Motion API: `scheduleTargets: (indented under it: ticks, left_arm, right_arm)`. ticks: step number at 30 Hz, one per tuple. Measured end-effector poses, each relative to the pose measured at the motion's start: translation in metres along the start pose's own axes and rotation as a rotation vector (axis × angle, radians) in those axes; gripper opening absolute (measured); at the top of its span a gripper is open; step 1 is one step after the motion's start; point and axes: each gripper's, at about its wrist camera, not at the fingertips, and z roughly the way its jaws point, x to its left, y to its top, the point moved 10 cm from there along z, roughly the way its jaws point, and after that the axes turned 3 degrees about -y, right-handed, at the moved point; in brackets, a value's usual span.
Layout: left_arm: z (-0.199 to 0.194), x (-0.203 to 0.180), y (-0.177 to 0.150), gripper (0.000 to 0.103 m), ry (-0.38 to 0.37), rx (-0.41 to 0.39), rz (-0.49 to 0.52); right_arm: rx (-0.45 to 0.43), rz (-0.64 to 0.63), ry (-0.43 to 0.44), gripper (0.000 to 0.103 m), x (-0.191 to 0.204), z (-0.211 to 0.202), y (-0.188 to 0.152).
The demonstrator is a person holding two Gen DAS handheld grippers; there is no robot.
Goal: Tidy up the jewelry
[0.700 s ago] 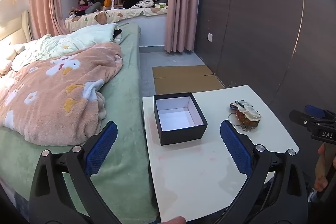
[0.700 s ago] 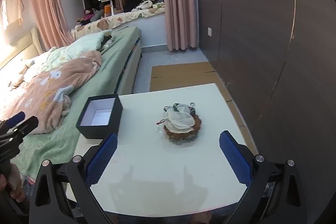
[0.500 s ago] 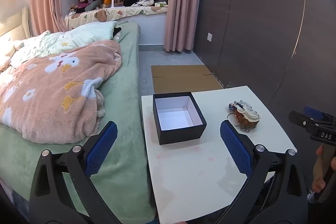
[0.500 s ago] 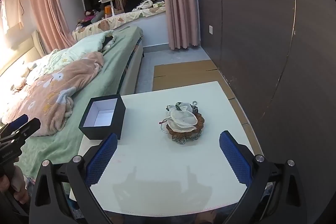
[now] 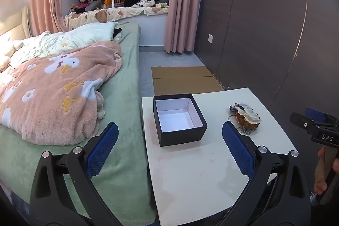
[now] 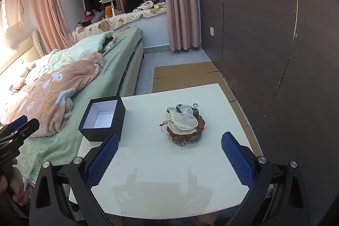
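Note:
A black box (image 5: 179, 119) with a white inside stands open and empty on the left part of a small white table (image 5: 203, 171). A pile of jewelry (image 5: 245, 118), with bead bracelets, a chain and a pale sheer pouch on top, lies to its right. My left gripper (image 5: 169, 149) is open and empty above the table's near side, in front of the box. In the right wrist view the box (image 6: 103, 118) is at the left and the jewelry pile (image 6: 184, 125) is straight ahead. My right gripper (image 6: 168, 159) is open and empty, short of the pile.
A bed (image 5: 125, 103) with a green sheet and a pink flowered blanket (image 5: 53, 88) runs along the table's left side. A dark panelled wall (image 6: 275, 35) is close on the right. Flat cardboard (image 5: 182, 79) lies on the floor beyond the table.
Both grippers have shifted slightly. The box and the jewelry pile have not moved. Both grippers stay open.

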Motion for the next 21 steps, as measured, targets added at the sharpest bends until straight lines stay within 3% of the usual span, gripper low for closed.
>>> scheduleTargets:
  ticks: [21]
  left_arm:
    - [-0.0016, -0.0025, 0.0067, 0.098, -0.005, -0.014, -0.007]
  right_arm:
    - [-0.005, -0.029, -0.016, 0.095, 0.0057, -0.0027, -0.0004]
